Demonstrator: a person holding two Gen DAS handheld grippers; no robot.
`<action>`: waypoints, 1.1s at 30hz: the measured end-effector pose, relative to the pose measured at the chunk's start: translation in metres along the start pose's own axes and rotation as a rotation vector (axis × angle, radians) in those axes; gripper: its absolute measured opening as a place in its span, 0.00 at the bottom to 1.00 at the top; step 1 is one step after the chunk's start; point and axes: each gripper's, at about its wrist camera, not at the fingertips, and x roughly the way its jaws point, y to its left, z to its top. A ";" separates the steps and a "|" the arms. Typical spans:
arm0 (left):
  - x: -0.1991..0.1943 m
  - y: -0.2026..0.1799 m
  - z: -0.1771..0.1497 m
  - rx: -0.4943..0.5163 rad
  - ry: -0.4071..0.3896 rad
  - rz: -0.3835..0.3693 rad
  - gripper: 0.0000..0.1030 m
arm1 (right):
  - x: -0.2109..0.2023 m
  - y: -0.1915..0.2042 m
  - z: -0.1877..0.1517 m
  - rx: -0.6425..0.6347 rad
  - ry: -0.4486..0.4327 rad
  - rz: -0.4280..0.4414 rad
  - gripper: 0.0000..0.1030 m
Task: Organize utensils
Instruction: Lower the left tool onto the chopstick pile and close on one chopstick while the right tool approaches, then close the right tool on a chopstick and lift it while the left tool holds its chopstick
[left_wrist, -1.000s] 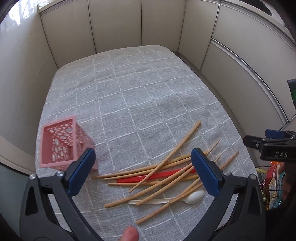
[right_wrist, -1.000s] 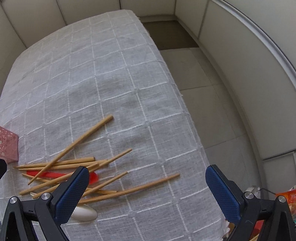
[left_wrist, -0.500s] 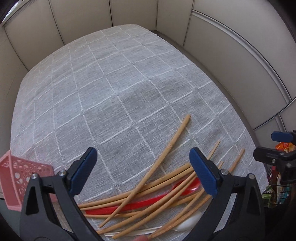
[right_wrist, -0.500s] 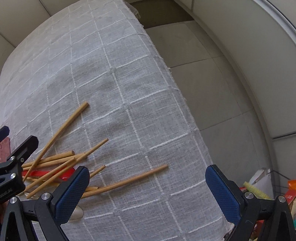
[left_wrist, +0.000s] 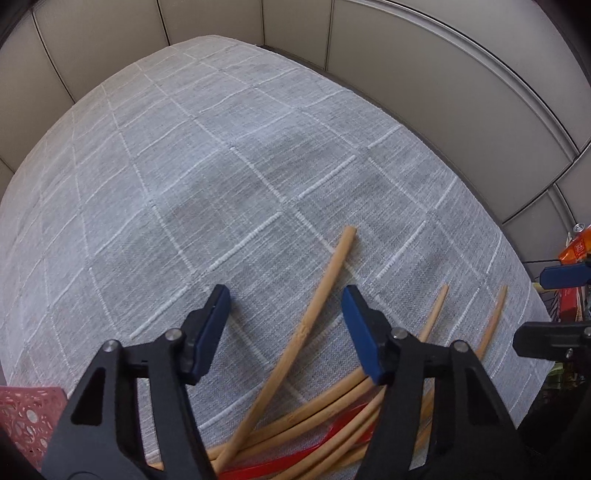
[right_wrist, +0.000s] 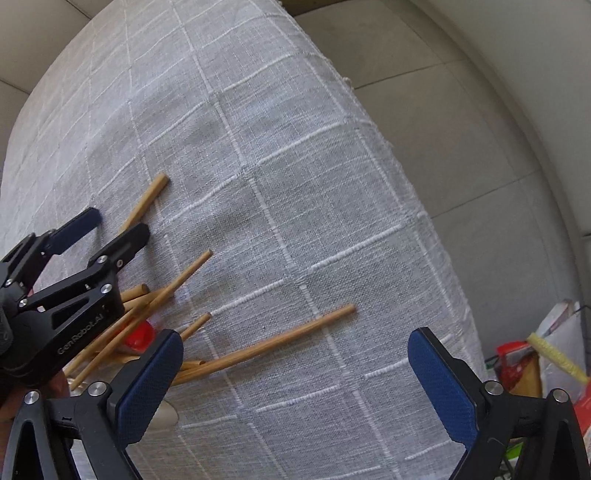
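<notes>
Barely started imo: chopsticks (left_wrist: 310, 325) all loose near the tablecloth's (left_wrist: 221, 166) right edge, pink basket (left_wrist: 26, 417) apparently empty. Left gripper (left_wrist: 286, 306) straddles one, fingers apart; right gripper (right_wrist: 295, 354) wide apart, empty.

Your left wrist view looks down close over the chopsticks (left_wrist: 303, 332), facing the far wall. Your right wrist view sits right of it, near the tablecloth (right_wrist: 295, 184) edge. Both share the chopsticks.
</notes>
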 end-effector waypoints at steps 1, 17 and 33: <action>0.001 -0.002 0.002 0.004 -0.001 -0.002 0.54 | 0.001 -0.001 0.000 0.009 0.007 0.013 0.94; -0.025 0.020 -0.002 -0.106 -0.061 -0.012 0.08 | 0.030 -0.012 -0.004 0.214 0.093 0.253 0.77; -0.091 0.044 -0.043 -0.233 -0.116 0.014 0.08 | 0.033 -0.010 0.012 0.314 -0.047 0.187 0.53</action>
